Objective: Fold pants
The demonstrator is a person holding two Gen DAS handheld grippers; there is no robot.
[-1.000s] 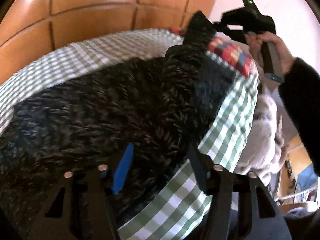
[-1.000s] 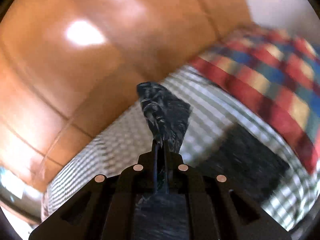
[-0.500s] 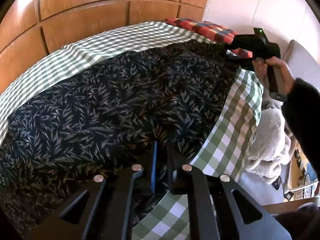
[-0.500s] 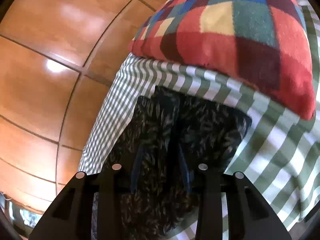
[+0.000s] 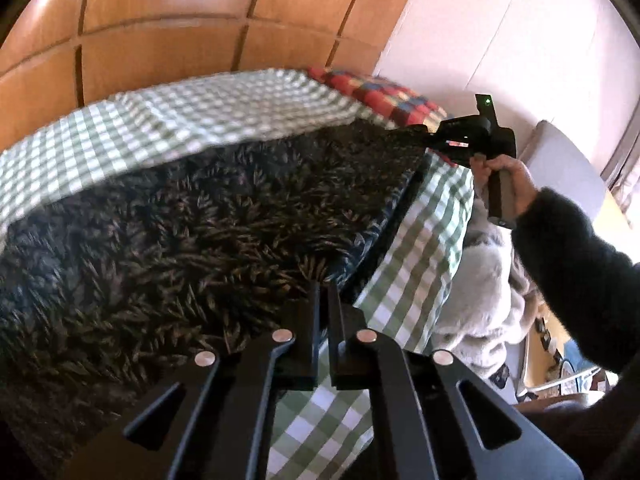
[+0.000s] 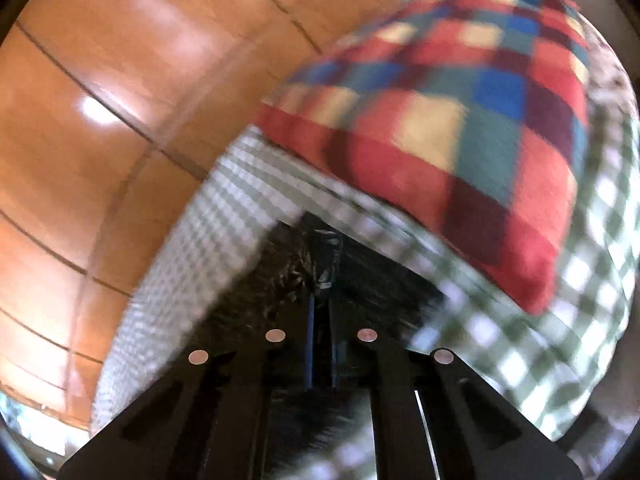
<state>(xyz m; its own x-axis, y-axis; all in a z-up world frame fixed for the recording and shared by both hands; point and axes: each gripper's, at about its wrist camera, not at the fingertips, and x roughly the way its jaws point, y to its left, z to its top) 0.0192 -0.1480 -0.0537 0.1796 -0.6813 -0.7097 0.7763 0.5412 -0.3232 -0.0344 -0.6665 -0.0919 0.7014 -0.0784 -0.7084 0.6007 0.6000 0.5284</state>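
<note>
Pants (image 5: 192, 232): dark fabric with a small leaf print, spread across the checked bedcover, one edge running along the near side of the bed.
Left gripper (image 5: 324, 292): fingers closed on the near edge of the pants, close to where the fabric meets the cover; the cloth is pinched between the pads.
Right gripper (image 6: 320, 300): fingers closed on a bunched corner of the pants, just below the pillow; this view is blurred. From the left wrist view the same tool (image 5: 424, 140) is at the far end of the pants, held by a hand (image 5: 508, 184) in a dark sleeve (image 5: 580, 264).
Bedcover (image 5: 200, 116): green and white check, lying under the pants.
Pillow (image 6: 460, 128): red, blue, green and yellow squares, at the head of the bed.
Wall panels (image 5: 160, 32): glossy orange wood behind the bed.
Fluffy blanket (image 5: 480, 280): pale grey, hanging beside the bed.
Writing: a small red and white sticker on the right gripper's body, too small to read; a green light above it.
</note>
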